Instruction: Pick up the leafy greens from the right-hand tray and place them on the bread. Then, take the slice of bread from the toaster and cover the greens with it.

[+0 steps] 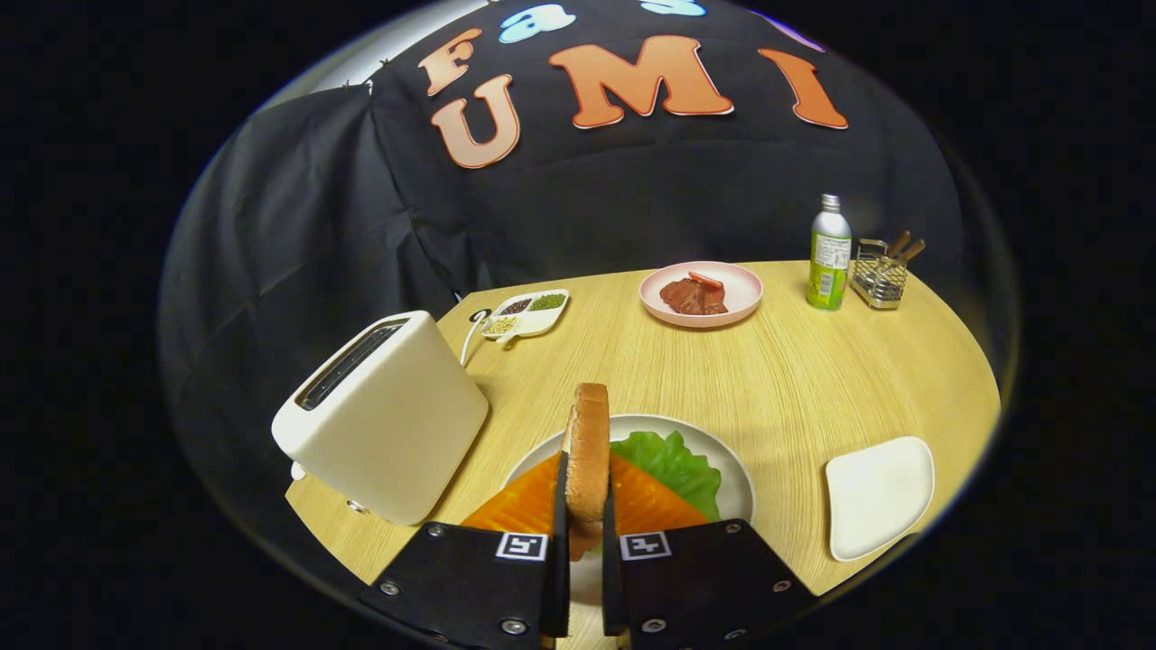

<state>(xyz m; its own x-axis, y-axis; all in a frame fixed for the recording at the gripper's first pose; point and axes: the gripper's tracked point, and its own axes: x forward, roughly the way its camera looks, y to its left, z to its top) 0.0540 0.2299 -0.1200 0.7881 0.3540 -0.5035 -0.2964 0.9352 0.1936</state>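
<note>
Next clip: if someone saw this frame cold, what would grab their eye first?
First, the bread slice standing on edge, clamped between the gripper fingers, right over the white plate. On that plate lie the leafy greens on an orange layer. Next, the white toaster beside the plate, and the bare white tray on the other side.

The tool (585, 533) is pointing forward and slightly downward, its two flat fingers (558, 542) standing nearly parallel with a narrow gap. Both fingers are pressing on the faces of an upright, browned slice of toasted bread (589, 456), gripping it edge-on by its lower part.
</note>
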